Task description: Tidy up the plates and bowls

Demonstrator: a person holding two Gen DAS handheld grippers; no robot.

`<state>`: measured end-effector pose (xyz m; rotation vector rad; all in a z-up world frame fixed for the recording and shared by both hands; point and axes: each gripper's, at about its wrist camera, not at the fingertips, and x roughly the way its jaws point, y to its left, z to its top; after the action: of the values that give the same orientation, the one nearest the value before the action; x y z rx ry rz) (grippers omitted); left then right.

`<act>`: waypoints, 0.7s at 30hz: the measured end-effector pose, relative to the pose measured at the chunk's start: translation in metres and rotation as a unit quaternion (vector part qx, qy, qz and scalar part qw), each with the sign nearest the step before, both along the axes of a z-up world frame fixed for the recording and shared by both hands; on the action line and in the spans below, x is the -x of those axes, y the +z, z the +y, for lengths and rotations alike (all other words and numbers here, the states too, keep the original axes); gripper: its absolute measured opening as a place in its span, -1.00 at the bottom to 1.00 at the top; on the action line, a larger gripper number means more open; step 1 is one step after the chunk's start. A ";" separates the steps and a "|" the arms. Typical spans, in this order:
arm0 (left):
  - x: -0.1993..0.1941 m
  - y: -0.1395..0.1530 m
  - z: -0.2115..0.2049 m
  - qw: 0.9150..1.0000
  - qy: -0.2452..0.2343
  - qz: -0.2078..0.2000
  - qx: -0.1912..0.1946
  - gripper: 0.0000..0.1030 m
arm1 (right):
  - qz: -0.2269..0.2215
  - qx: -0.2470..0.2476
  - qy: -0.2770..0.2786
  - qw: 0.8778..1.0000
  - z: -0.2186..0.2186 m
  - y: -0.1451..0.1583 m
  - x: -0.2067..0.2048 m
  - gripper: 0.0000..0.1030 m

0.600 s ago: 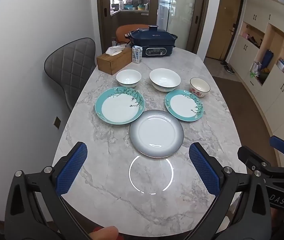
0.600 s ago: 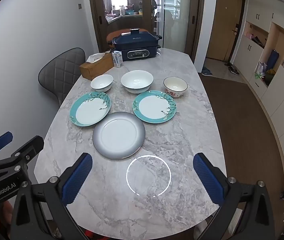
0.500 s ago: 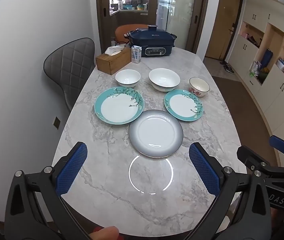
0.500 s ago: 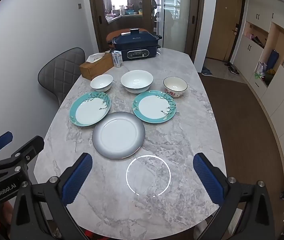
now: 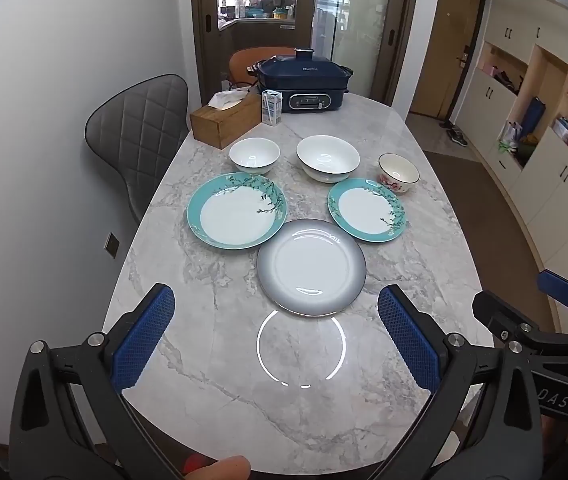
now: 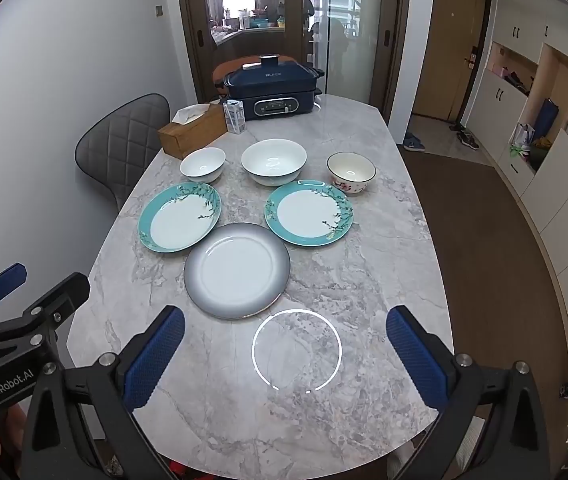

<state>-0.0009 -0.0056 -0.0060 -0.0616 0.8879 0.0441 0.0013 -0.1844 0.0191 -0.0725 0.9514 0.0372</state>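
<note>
Looking along my left gripper (image 5: 276,330), I see its blue pads spread wide with nothing between them, poised above the near end of the marble table (image 5: 212,400). Just past the pads lies the grey plate (image 5: 311,267), flat on the marble. Behind it, to the left, sits the large teal plate (image 5: 237,210), its rim close to the grey one, and to the right the small teal plate (image 5: 367,210). Farther back stand three bowls in a row: a small white bowl (image 5: 254,155), a big white bowl (image 5: 327,158) and a floral bowl (image 5: 398,173) just beside the small teal plate. At the far end are a wooden tissue box (image 5: 226,121), a small carton (image 5: 271,108) and a dark blue electric cooker (image 5: 303,82); a grey chair (image 5: 140,136) stands at the left. My right gripper (image 5: 559,332) shows at the right edge. Looking along my right gripper (image 6: 285,346), its pads also stand wide and empty over bare marble, with the grey plate (image 6: 237,270) ahead and slightly left, the two teal plates behind it, and the bowls beyond. My left gripper (image 6: 24,304) shows at the left edge.
</note>
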 end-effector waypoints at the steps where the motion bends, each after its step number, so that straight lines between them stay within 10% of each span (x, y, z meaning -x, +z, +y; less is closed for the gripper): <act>1: -0.001 -0.004 -0.003 1.000 0.000 0.000 0.000 0.99 | 0.000 0.000 0.000 1.000 0.000 0.000 0.000 1.00; 21: -0.004 -0.008 -0.002 1.000 0.000 0.003 0.001 0.99 | 0.001 0.001 -0.001 1.000 0.000 -0.002 -0.001 1.00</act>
<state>0.0032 -0.0072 -0.0143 -0.0637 0.8932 0.0431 0.0027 -0.1846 0.0173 -0.0739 0.9539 0.0353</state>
